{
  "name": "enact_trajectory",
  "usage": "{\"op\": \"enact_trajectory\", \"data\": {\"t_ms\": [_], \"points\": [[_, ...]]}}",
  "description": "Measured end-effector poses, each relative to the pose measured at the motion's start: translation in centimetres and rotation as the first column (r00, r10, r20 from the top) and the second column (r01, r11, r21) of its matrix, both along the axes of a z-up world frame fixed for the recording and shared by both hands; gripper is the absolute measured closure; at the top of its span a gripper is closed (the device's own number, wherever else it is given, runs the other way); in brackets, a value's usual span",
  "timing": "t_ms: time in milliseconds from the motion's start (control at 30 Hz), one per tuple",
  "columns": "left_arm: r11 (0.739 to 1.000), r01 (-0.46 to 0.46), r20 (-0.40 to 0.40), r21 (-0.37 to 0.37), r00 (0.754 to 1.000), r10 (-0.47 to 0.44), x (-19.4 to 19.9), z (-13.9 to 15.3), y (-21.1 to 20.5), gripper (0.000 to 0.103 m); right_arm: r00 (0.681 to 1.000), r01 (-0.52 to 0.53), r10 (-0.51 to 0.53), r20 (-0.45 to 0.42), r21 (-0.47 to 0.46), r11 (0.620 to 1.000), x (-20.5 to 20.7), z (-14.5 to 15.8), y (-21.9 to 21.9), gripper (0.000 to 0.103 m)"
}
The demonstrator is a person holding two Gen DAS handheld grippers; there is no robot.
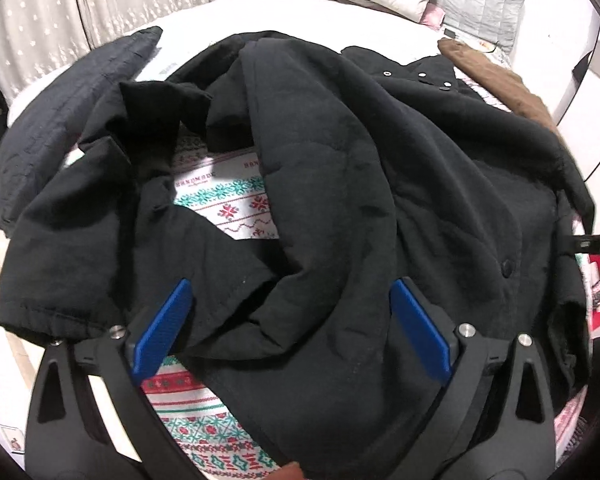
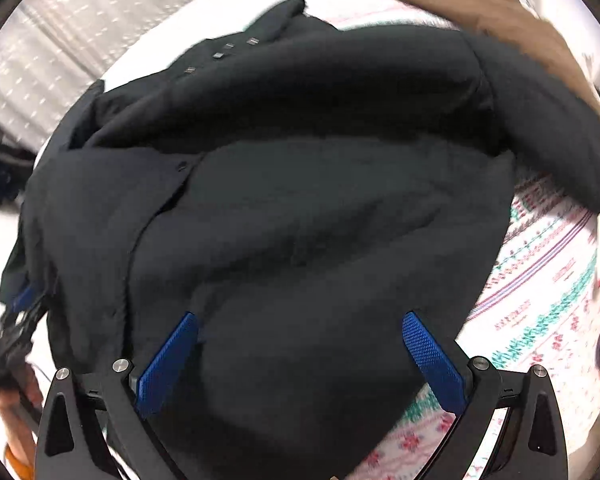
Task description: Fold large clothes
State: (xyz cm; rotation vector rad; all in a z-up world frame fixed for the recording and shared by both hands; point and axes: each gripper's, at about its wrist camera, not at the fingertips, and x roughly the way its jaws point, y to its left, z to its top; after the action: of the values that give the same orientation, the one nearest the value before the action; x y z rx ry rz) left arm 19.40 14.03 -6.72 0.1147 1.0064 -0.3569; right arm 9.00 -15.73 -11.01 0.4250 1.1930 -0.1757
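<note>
A black padded coat [image 1: 340,168] lies crumpled on a bed, over a patterned bedsheet [image 1: 228,200] with red and green snowflake bands, its brown fur-trimmed hood [image 1: 500,76] at the far right. In the left wrist view a sleeve [image 1: 324,152] is draped across the middle of the body and another black quilted piece [image 1: 60,120] sits off to the far left. The left gripper [image 1: 290,320] hovers with its jaws released, spread wide over the bunched near hem, holding nothing. The right gripper [image 2: 300,356] likewise has its jaws spread apart and empty above the smoother right half of the coat; that view is blurred. The step in hand looks like flattening the garment before any fold. To do it well, I would pinch the near hem at both corners, pull it taut toward the near edge, then lay the sleeve straight across the chest so that no lumps get trapped underneath.
</note>
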Motion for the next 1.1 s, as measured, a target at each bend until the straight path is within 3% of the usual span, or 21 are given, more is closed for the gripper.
{"op": "enact_trajectory", "data": {"t_ms": [133,300,400,500,667,800,900,967,1000,1100], "points": [[0.997,0.018,-0.062,-0.077,0.998,-0.023,-0.7,-0.1,0.7,0.007,0.997,-0.05,0.045,-0.064,-0.072,0.996,0.3,-1.9,0.2,0.0],[0.997,0.063,-0.052,-0.036,0.996,-0.065,-2.4,0.3,1.5,0.007,0.979,-0.188,0.172,-0.113,-0.141,0.972,-3.7,-2.1,-0.3,0.0],[0.996,0.082,-0.039,-0.019,0.996,-0.082,-2.7,1.0,2.4,0.007,0.976,-0.173,0.158,-0.152,-0.091,0.981,-7.7,-2.7,-3.9,0.001],[0.993,0.105,-0.04,-0.053,0.993,-0.107,-2.4,1.9,3.4,0.007,0.985,-0.102,0.102,-0.136,0.01,0.995,-11.4,-2.4,-7.9,0.001],[0.988,0.134,-0.001,-0.076,0.991,-0.135,-0.9,2.9,2.5,0.007,0.999,-0.035,0.034,0.009,0.166,0.985,-14.6,0.1,-12.0,0.001],[0.986,0.152,0.025,-0.063,0.988,-0.151,0.7,2.9,0.5,0.007,0.998,-0.034,0.022,0.052,0.246,0.969,-13.5,-0.8,-11.9,0.001],[0.989,0.147,-0.007,-0.019,0.989,-0.148,2.3,1.5,-0.8,0.008,0.999,-0.038,0.036,0.012,0.287,0.957,-11.9,-3.1,-10.9,0.01],[0.989,0.146,-0.033,0.001,0.989,-0.146,2.7,0.5,-1.2,0.009,0.999,-0.025,0.038,-0.027,0.378,0.925,-11.5,-5.3,-10.2,0.02],[0.988,0.153,-0.047,0.006,0.987,-0.153,2.8,-0.1,-1.4,0.009,0.999,-0.02,0.035,-0.031,0.402,0.916,-11.8,-5.7,-10.0,0.02],[0.986,0.166,-0.065,0.018,0.984,-0.165,2.5,-1.3,-1.8,0.011,0.998,-0.061,0.057,0.022,0.392,0.918,-12.5,-4.9,-8.7,0.021]]}}
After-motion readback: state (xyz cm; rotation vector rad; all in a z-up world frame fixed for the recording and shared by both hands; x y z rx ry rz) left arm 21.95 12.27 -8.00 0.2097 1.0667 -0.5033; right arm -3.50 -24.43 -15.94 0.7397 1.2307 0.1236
